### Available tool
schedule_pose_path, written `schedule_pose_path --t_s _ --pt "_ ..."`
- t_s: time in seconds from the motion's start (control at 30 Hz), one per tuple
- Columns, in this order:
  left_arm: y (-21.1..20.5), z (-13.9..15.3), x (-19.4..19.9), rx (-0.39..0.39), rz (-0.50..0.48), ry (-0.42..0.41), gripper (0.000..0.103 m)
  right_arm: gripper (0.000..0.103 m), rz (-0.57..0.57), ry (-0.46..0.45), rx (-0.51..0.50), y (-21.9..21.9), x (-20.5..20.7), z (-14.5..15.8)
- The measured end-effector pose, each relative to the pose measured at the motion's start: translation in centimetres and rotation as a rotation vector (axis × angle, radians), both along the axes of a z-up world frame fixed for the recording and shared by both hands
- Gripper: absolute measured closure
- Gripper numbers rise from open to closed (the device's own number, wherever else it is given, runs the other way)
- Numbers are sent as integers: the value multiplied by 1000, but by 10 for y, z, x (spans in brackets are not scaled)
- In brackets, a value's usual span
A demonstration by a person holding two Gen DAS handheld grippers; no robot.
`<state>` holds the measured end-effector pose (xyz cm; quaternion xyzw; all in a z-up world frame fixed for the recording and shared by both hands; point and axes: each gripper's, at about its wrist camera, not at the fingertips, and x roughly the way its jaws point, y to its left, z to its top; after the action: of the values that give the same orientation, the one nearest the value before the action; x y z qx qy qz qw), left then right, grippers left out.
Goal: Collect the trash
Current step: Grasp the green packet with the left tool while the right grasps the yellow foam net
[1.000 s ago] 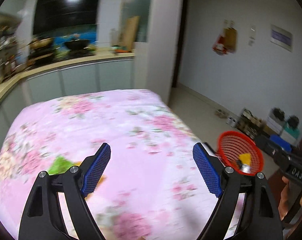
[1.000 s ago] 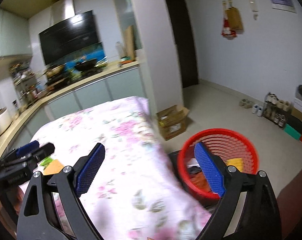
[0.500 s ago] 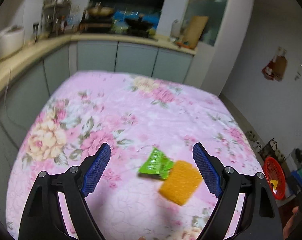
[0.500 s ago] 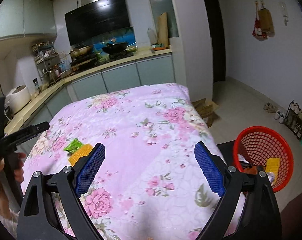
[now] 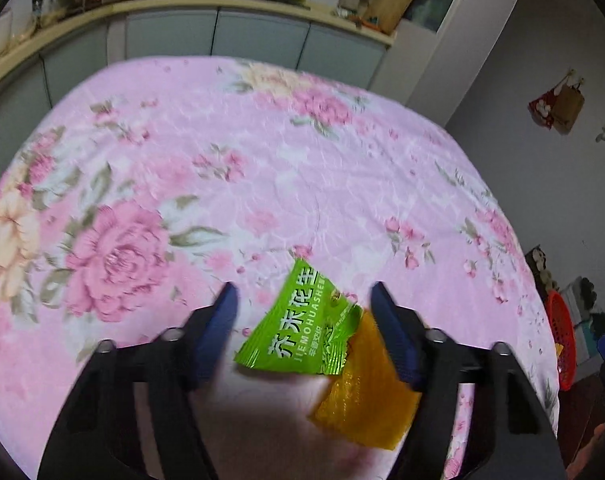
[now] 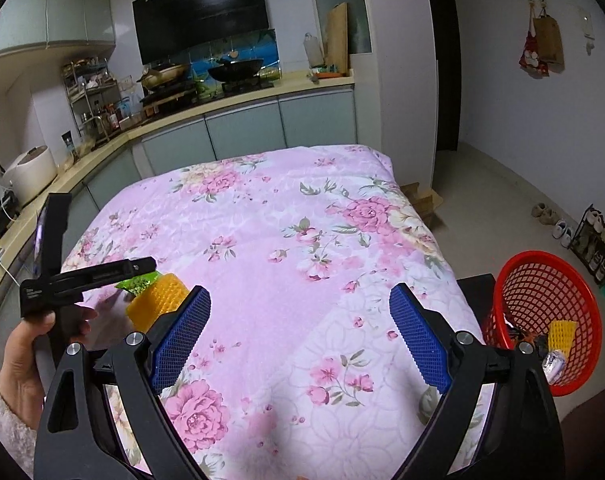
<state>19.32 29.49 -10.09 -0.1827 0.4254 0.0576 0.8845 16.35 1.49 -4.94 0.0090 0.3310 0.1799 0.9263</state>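
A green snack wrapper [image 5: 302,328] lies on the pink flowered cloth, overlapping an orange mesh-textured piece [image 5: 362,388]. My left gripper [image 5: 302,296] hangs low over them with its jaws closing. The wrapper sits between the blue pads; the left pad is still apart from it, and the right pad stands beside the orange piece. In the right wrist view the same wrapper [image 6: 138,283] and orange piece [image 6: 158,298] sit at the table's left. My right gripper [image 6: 299,292] stands open over the cloth with nothing between its fingers. A red mesh basket [image 6: 542,308] holding several scraps stands on the floor at the right.
The table under the pink cloth [image 5: 262,160] is ringed at the back and left by a kitchen counter [image 6: 242,100] and cabinets. A person's hand [image 6: 34,340] holds the left gripper. A cardboard box [image 6: 422,200] and a shoe rack [image 6: 598,240] stand on the floor at the right.
My left gripper swung from the basket side to the wrapper and orange piece, sank over them and narrowed its jaws. The right gripper turned from the basket to the table, still open.
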Motion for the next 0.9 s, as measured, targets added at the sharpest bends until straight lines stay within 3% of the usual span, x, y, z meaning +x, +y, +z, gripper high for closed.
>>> schedule_pose_path --t_s 0.17,0.23,0.47,0.9 --pt "-5 -5 1 41 -16 23 75 15 21 26 -10 12 6 -11" --pt "-4 -4 -1 38 -15 15 78 15 42 32 -17 21 7 -14" --pt "18 17 -25 19 55 -55 80 15 122 36 -47 48 6 -19" --pt "60 64 -92 101 224 -186 80 15 353 109 -101 134 29 -43"
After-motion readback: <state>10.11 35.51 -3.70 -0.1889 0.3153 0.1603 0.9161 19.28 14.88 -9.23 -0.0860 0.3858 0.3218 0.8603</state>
